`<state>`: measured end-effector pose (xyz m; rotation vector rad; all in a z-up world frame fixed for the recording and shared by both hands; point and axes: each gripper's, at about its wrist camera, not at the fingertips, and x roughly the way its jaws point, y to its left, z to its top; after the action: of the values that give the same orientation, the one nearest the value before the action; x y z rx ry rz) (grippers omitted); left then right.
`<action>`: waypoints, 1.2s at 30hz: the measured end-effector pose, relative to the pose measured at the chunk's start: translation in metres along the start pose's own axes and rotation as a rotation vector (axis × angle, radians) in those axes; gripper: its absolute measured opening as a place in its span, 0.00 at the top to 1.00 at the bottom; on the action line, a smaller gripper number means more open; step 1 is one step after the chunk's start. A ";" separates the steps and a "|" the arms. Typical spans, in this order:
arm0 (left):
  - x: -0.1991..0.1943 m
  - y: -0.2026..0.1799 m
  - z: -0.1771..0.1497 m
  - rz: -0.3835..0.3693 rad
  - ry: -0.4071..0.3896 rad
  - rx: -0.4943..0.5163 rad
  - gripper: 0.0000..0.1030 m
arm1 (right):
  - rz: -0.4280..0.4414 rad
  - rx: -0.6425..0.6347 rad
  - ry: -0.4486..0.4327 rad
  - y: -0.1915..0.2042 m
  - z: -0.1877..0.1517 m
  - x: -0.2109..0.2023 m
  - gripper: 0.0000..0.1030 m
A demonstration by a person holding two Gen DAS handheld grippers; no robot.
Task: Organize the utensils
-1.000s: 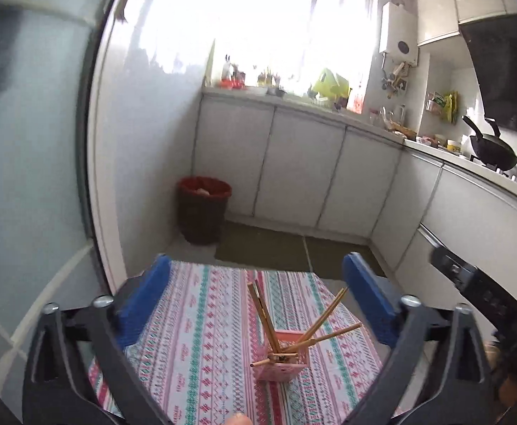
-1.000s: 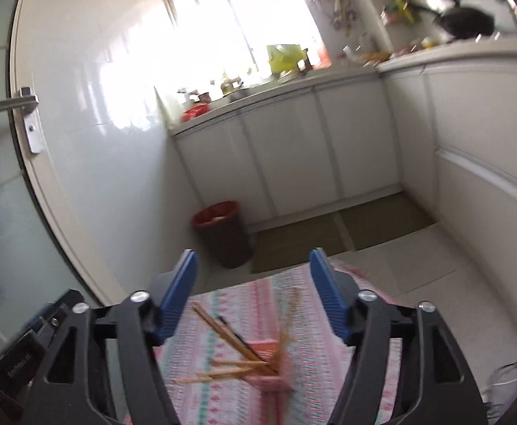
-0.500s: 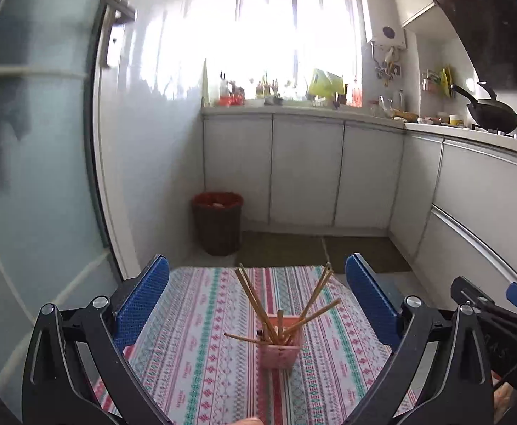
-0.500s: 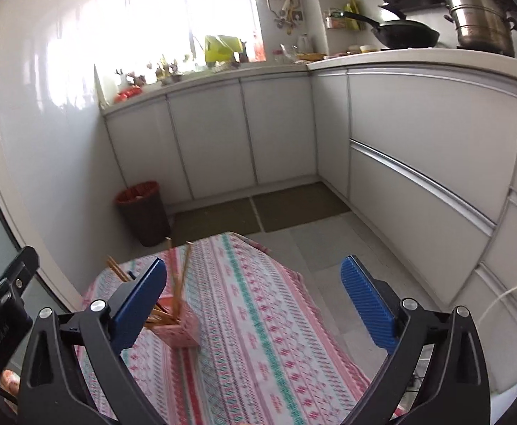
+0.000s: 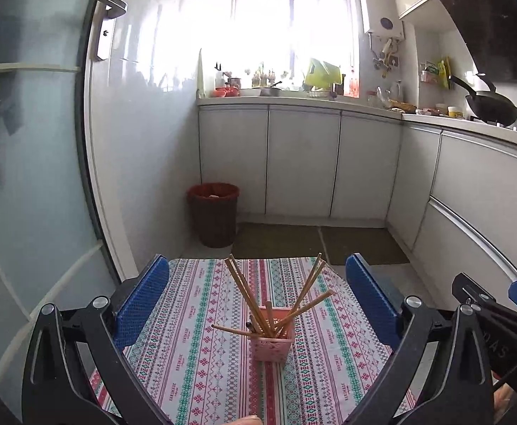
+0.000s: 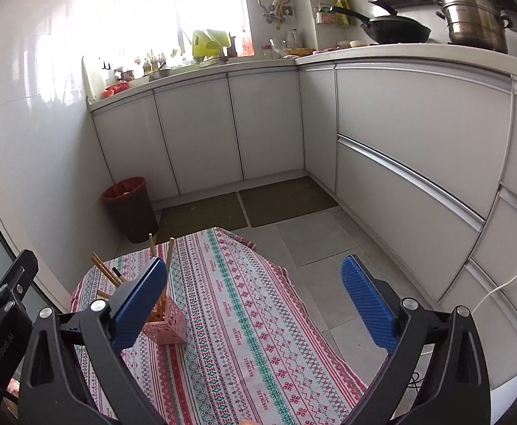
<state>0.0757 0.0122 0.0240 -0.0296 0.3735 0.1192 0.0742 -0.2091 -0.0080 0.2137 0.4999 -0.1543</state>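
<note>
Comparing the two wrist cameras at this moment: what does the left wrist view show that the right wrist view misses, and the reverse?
Only the left wrist view shows the door handle and the whole fan of chopsticks, unobstructed between the open left gripper.

Only the right wrist view shows the steel steamer pot in full, the white cable by the drawers, and the open, empty right gripper, whose left pad covers part of the pink holder.

Both show the patterned tablecloth, the red bin, the wok and the sunlit window.
</note>
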 end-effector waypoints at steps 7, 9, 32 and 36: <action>0.001 0.000 0.000 -0.003 0.008 -0.006 0.07 | 0.010 0.004 0.017 -0.001 0.000 0.003 0.07; 0.001 0.000 0.000 -0.001 0.008 -0.005 0.07 | 0.013 0.004 0.020 0.000 0.000 0.003 0.07; 0.005 -0.002 -0.002 0.012 0.017 -0.002 0.07 | 0.029 0.004 0.045 0.000 -0.003 0.008 0.07; 0.005 -0.003 -0.003 0.016 0.020 -0.003 0.07 | 0.029 0.002 0.046 0.000 -0.003 0.009 0.07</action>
<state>0.0794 0.0096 0.0191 -0.0305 0.3931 0.1352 0.0807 -0.2090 -0.0150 0.2265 0.5427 -0.1222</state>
